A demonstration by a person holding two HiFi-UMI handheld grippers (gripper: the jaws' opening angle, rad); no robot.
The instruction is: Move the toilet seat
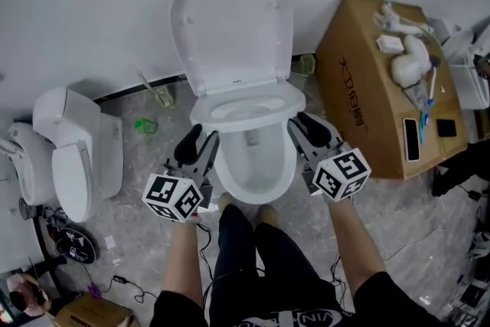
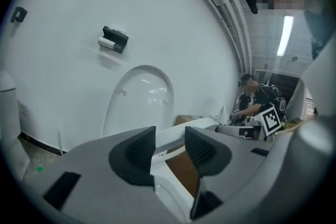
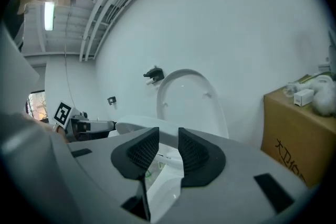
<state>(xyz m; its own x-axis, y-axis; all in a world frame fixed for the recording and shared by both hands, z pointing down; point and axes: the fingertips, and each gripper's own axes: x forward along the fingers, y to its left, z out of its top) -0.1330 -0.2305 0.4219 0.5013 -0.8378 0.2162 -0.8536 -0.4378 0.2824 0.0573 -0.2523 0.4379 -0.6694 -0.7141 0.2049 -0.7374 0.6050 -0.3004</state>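
The white toilet (image 1: 256, 172) stands against the wall with its lid (image 1: 230, 27) upright. The toilet seat (image 1: 249, 99) hangs tilted, its front lifted off the bowl. My left gripper (image 1: 205, 135) holds the seat's front left rim and my right gripper (image 1: 300, 123) holds its front right rim. In the left gripper view the seat's white rim (image 2: 200, 121) runs between the pads of that gripper (image 2: 170, 136), with the lid (image 2: 139, 97) behind. In the right gripper view the seat (image 3: 134, 121) crosses between the ribbed pads of that gripper (image 3: 169, 141).
A second toilet (image 1: 73, 157) stands at the left. A cardboard box (image 1: 360, 88) with small items and a phone on top stands close on the right. A green scrap (image 1: 145, 125) and cables lie on the floor. My legs (image 1: 245, 241) are in front of the bowl.
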